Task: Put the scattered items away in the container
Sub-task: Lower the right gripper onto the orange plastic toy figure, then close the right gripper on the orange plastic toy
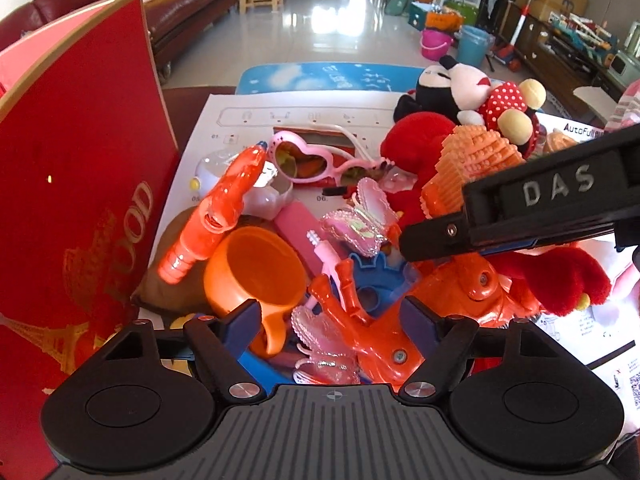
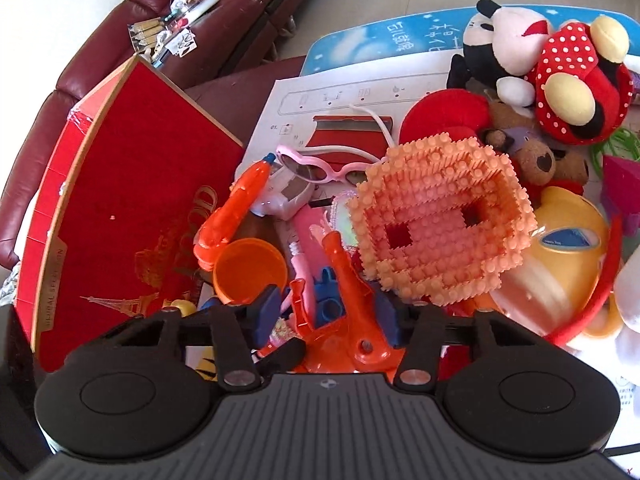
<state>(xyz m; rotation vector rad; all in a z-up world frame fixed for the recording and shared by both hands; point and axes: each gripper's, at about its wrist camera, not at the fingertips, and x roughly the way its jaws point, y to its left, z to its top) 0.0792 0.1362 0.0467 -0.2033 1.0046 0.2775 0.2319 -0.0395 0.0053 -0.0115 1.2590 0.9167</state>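
Observation:
A heap of toys lies on white instruction sheets. My left gripper (image 1: 332, 320) is open low over the heap, with an orange cup (image 1: 256, 272) by its left finger and an orange clear plastic toy (image 1: 360, 320) between the fingers. My right gripper (image 2: 328, 312) is open over the same orange toy (image 2: 348, 300); its black body crosses the left wrist view (image 1: 520, 208). A peach bristle-block piece (image 2: 440, 224) stands just ahead of it. An orange water gun (image 1: 216, 216), pink heart sunglasses (image 1: 304, 160) and a Minnie plush (image 1: 480, 96) lie around.
A red box lid (image 1: 80, 184) stands upright at the left, also in the right wrist view (image 2: 132, 208). A yellow round toy (image 2: 568, 248), a red hairband (image 2: 600, 280) and a brown bear (image 2: 536, 160) crowd the right. A maroon sofa (image 2: 120, 40) is behind.

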